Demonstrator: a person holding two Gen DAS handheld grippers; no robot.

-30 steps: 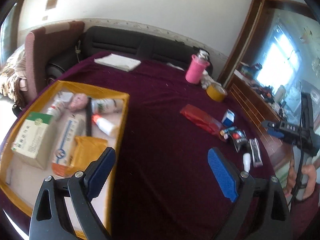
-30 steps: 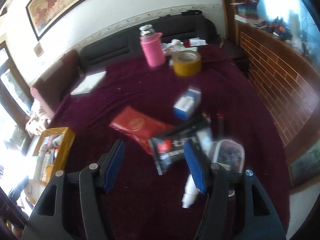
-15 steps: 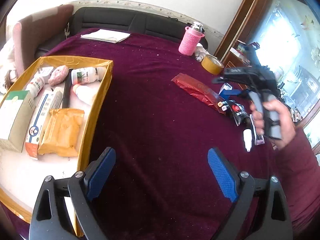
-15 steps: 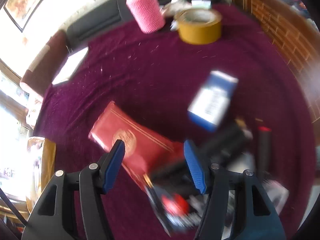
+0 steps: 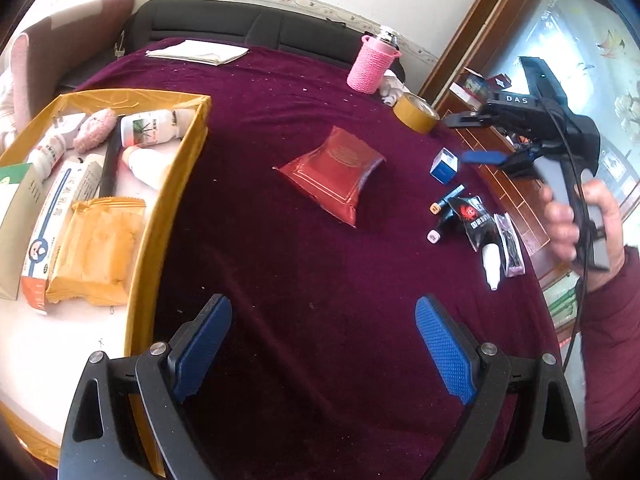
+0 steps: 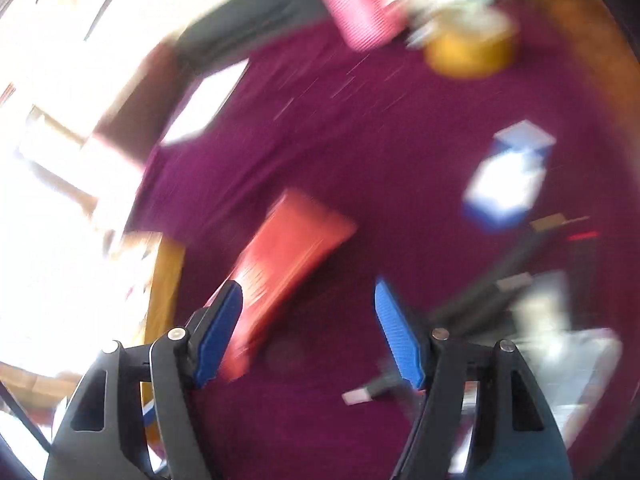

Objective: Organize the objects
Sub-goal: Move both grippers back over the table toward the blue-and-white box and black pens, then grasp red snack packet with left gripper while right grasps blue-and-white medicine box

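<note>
Nearest, the left gripper (image 5: 320, 344) hangs over the maroon tablecloth (image 5: 304, 272) with its blue pads spread wide and nothing between them. Just to its left sits the yellow tray (image 5: 160, 216), already holding a yellow packet (image 5: 96, 252), a long white box (image 5: 60, 216), and white bottles (image 5: 154, 128) toward its far end.

Out in the middle of the cloth the red pouch (image 5: 336, 176) lies loose, touching nothing else. In the right wrist view, badly blurred, it shows just ahead of the right gripper (image 6: 308, 332), whose jaws have just been opening; the pads (image 6: 218, 336) stand apart and press on nothing.

To the right, a person's hand (image 5: 580, 220) holds that gripper above a small cluster: a blue-and-white box (image 5: 443, 166), a black sachet (image 5: 470, 216), a small white bottle (image 5: 491, 260).

Farther back stand a roll of yellow tape (image 5: 414, 114) and a flask in a pink knitted sleeve (image 5: 370, 66), with folded white paper (image 5: 196, 52) at the far edge.
</note>
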